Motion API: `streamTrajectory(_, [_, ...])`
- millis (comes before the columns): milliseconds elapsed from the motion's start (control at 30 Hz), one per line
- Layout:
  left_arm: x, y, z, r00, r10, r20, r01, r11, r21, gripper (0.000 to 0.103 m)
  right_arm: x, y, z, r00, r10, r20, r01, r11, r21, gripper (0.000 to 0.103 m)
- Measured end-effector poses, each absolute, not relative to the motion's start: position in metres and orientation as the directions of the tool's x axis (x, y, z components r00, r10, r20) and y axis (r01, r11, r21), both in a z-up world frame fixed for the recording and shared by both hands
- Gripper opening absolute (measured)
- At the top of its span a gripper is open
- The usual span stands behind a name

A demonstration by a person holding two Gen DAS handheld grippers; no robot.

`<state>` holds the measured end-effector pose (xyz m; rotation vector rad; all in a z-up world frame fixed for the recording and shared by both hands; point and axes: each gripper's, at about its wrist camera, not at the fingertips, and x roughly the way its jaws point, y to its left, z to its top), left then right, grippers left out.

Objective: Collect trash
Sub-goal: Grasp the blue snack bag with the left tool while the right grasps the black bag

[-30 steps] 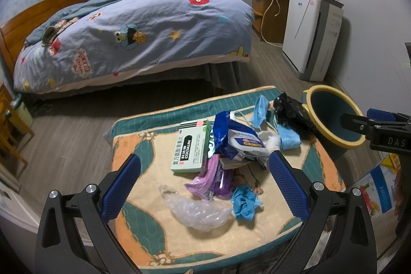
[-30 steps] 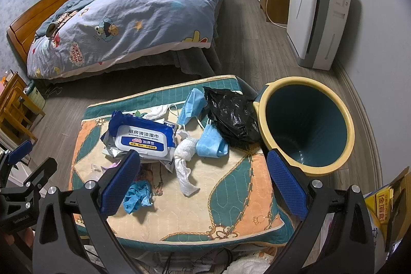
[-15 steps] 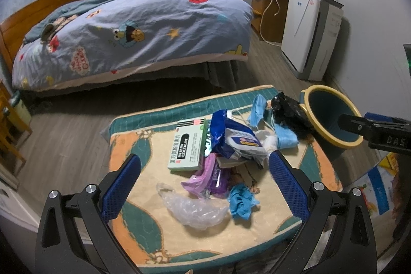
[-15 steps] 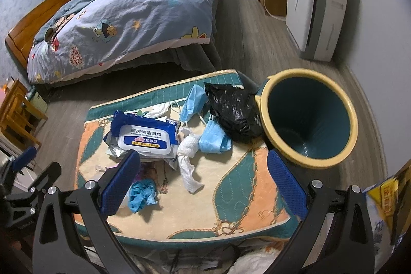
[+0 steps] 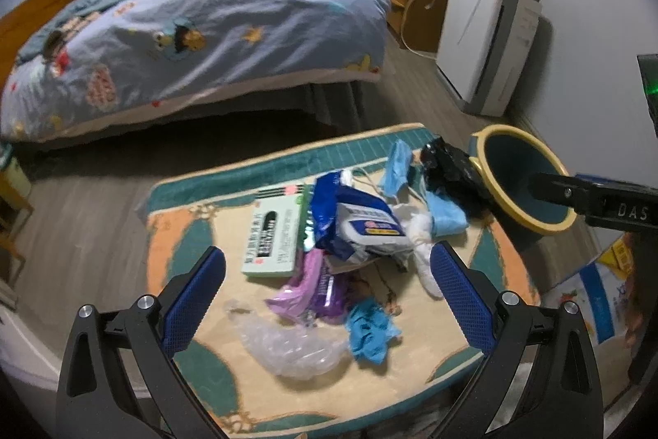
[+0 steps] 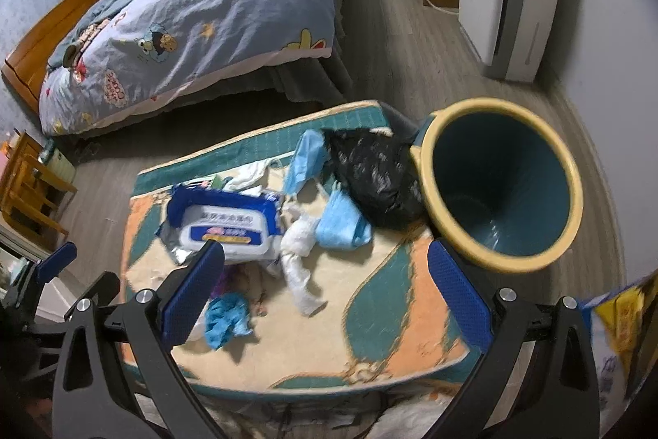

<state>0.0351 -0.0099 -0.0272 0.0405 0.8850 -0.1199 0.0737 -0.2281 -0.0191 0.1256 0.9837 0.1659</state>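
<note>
From the left wrist camera I see my left gripper [image 5: 327, 291] spread wide and empty, hovering above the near half of the quilted mat [image 5: 177, 237], which covers what I take to be a low tabletop. Between its fingers lie the clear plastic bag [image 5: 288, 346], the purple wrapper [image 5: 306, 289] and the crumpled blue glove [image 5: 370, 328], with the green medicine box [image 5: 275, 233] and the wet-wipes pack [image 5: 362, 225] just beyond, all overlapping. My worry here is that closing on this tangle could pinch two pieces at once, or that the slippery bag could slide out of the pads and fall off the mat's near edge. The wipes pack and medicine box may not be trash at all, so a careless sweep could bin the wrong thing. From the right wrist camera my right gripper [image 6: 325, 286] is likewise wide and holding nothing, above the twisted white tissue [image 6: 298, 254], with the blue face masks [image 6: 341, 223] and the black plastic bag [image 6: 374, 175] further on. The black bag touches the rim of the trash bin [image 6: 427, 192], which looks tilted toward me beside the mat; a nudge from the gripper could tip or shove it away, and light tissue could miss the opening. The frame is blurred, so depth is hard for me to judge.
</note>
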Motion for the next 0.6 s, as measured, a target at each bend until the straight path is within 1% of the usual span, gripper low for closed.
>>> streamTrajectory(100, [0.053, -0.020, -0.036, 0.604, -0.080, -0.793, 0.160, 0.987, 0.022, 0.098, 0.096, -0.229, -0.017, 0.566, 0.168, -0.807, -0.118, 0.985, 0.123, 0.097])
streamTrajectory(167, [0.065, -0.024, -0.038, 0.607, -0.075, -0.791, 0.168, 0.985, 0.035, 0.098, 0.115, -0.234, -0.020, 0.575, 0.136, -0.807, -0.102, 0.990, 0.095, 0.097])
streamTrajectory(300, [0.090, -0.023, -0.043, 0.602, -0.090, -0.794, 0.154, 0.988, 0.005, 0.098, 0.146, -0.240, -0.034, 0.556, 0.179, -0.812, -0.122, 0.984, 0.133, 0.097])
streamTrajectory(367, [0.102, -0.017, -0.053, 0.594, -0.117, -0.796, 0.150, 0.988, -0.033, 0.098, 0.158, -0.240, -0.047, 0.556, 0.146, -0.819, -0.123, 0.988, 0.093, 0.097])
streamTrajectory(500, [0.119, -0.008, -0.075, 0.543, -0.115, -0.832, 0.118, 0.991, -0.061, 0.098, 0.179, -0.241, -0.076, 0.509, 0.085, -0.857, -0.105, 0.994, 0.036, 0.097])
streamTrajectory(600, [0.123, -0.006, -0.083, 0.525, -0.118, -0.843, 0.114, 0.991, -0.068, 0.098, 0.185, -0.238, -0.086, 0.485, 0.108, -0.868, -0.130, 0.990, 0.050, 0.097])
